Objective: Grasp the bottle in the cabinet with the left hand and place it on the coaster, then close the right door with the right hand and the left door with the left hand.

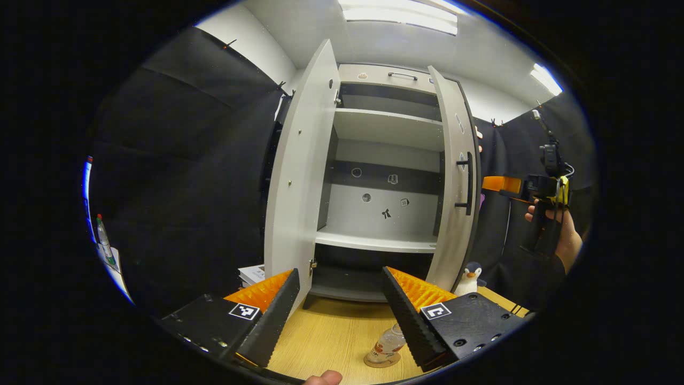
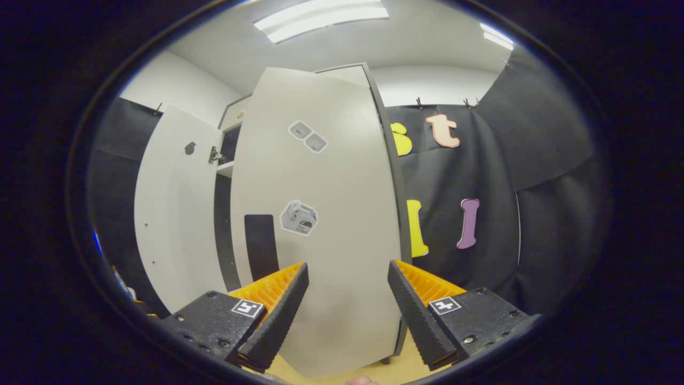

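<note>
Bottle is already standing upright on the coaster on the counter, just inside the left gripper, whose jaws are gaping apart w/ nothing between them. Next move is probably the right door: it's hanging half-open, its outer face sitting directly ahead of the right gripper, jaws apart & empty, apparently not touching it yet. Left door is swung wide, nearer the left gripper.

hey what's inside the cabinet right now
The cabinet shelves look bare; only small stickers show on the back panel. The right door hides the far right edge. The bottle already stands on the coaster on the table.
</note>
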The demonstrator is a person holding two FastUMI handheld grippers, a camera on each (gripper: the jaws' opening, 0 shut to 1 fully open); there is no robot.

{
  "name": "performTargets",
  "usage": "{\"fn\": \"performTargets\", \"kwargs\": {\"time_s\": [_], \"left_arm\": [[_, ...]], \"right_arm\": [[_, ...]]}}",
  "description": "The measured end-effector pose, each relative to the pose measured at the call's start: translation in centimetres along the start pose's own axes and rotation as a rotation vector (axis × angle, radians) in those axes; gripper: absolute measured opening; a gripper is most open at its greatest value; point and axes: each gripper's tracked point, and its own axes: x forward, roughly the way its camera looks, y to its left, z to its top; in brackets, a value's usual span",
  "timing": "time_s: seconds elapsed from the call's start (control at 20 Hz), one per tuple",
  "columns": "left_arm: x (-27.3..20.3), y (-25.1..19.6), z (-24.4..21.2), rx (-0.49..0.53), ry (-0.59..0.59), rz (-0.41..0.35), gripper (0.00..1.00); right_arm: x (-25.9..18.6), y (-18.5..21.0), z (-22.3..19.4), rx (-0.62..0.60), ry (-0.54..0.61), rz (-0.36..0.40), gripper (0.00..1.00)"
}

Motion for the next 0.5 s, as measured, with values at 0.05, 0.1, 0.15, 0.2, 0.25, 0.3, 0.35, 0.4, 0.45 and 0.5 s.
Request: {"fn": "performTargets", "kwargs": {"time_s": [0.05, 0.1, 0.15, 0.2, 0.25, 0.3, 0.35, 0.4, 0.45, 0.5], "left_arm": [[0.0, 0.1, 0.0, -0.014, 0.005, 0.004, 0.94], [0.0, 0.2, 0.2, -0.025, 0.004, 0.005, 0.94], [0.0, 0.2, 0.6, -0.028, -0.001, 0.004, 0.95], [0.2, 0.4, 0.8, -0.022, -0.005, 0.009, 0.95], [0.3, 0.7, 1.1, -0.013, -0.008, 0.013, 0.95], [0.6, 0.7, 1.2, -0.006, -0.014, 0.013, 0.95], [0.7, 0.7, 1.4, 0.001, -0.020, 0.013, 0.99], [0.8, 0.8, 1.7, 0.008, -0.023, 0.010, 0.95], [0.8, 0.9, 1.9, 0.016, -0.028, 0.013, 0.95], [0.9, 1.0, 2.2, 0.022, -0.035, 0.020, 0.95]], "right_arm": [[-1.0, 0.0, 0.1, -0.016, -0.007, -0.008, 0.93], [-2.2, -0.1, 0.0, -0.028, -0.013, -0.018, 0.98], [-3.4, 0.3, -0.3, -0.039, -0.018, -0.020, 0.98], [-4.5, 0.5, -0.6, -0.047, -0.017, -0.026, 0.98], [-5.7, 0.8, -1.2, -0.052, -0.014, -0.030, 0.98], [-6.9, 1.2, -1.8, -0.051, -0.008, -0.033, 0.98], [-7.9, 1.6, -2.7, -0.048, 0.009, -0.032, 0.98], [-8.9, 2.0, -3.8, -0.047, 0.032, -0.031, 0.98], [-9.9, 2.3, -4.8, -0.044, 0.051, -0.031, 0.98], [-10.9, 2.7, -5.6, -0.036, 0.059, -0.030, 0.98]]}}
